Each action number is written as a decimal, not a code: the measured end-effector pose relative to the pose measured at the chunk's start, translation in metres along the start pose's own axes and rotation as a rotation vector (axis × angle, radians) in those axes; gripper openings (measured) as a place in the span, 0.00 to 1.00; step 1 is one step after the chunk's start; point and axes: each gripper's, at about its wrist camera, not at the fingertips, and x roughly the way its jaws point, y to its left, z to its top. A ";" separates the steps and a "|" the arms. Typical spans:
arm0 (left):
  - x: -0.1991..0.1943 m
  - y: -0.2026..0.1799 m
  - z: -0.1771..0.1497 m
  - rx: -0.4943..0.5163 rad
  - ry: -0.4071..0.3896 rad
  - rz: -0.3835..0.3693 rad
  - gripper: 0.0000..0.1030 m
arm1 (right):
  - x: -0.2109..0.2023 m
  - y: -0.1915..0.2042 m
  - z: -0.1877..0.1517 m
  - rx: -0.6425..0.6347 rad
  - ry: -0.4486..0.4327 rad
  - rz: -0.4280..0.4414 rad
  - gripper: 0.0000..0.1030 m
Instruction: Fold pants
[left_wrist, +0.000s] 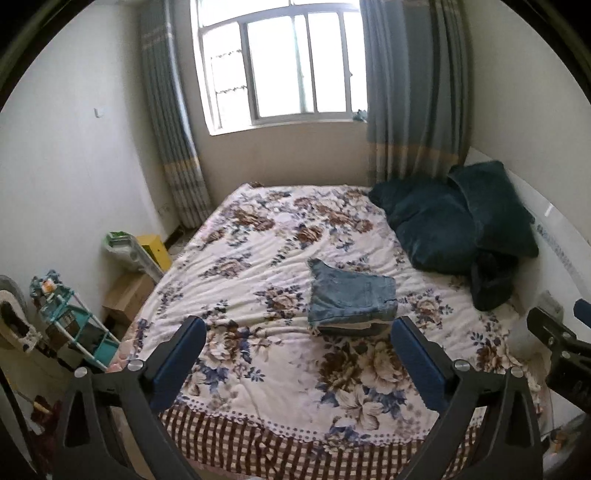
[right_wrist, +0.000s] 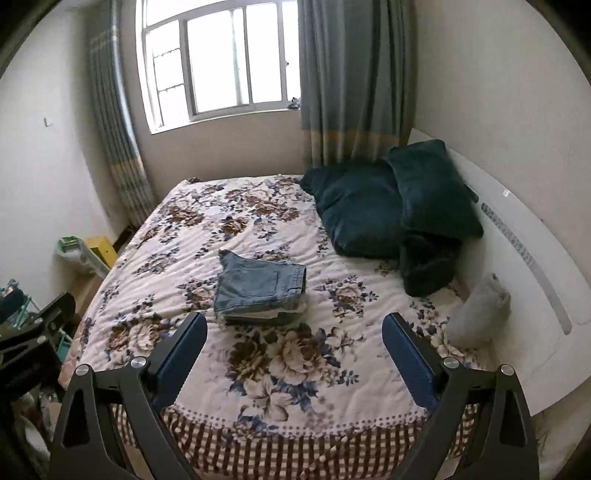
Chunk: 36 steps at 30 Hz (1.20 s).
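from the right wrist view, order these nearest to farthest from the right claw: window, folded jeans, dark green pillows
1. Folded jeans, mid-bed, just ahead of the open right claw.
2. Dark green pillows, farther back on the right, by the headboard.
3. Window, on the far wall beyond the bed.

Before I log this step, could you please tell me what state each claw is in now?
Left claw: open, holding nothing.
Right claw: open, holding nothing.
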 end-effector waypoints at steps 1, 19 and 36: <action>0.009 -0.003 0.002 0.004 0.010 0.006 1.00 | 0.011 0.000 0.005 -0.001 0.007 -0.007 0.95; 0.066 -0.027 0.021 0.019 0.094 -0.006 1.00 | 0.098 0.000 0.031 -0.015 0.096 -0.037 0.95; 0.074 -0.025 0.025 0.011 0.105 -0.026 1.00 | 0.102 0.003 0.021 -0.026 0.101 -0.046 0.95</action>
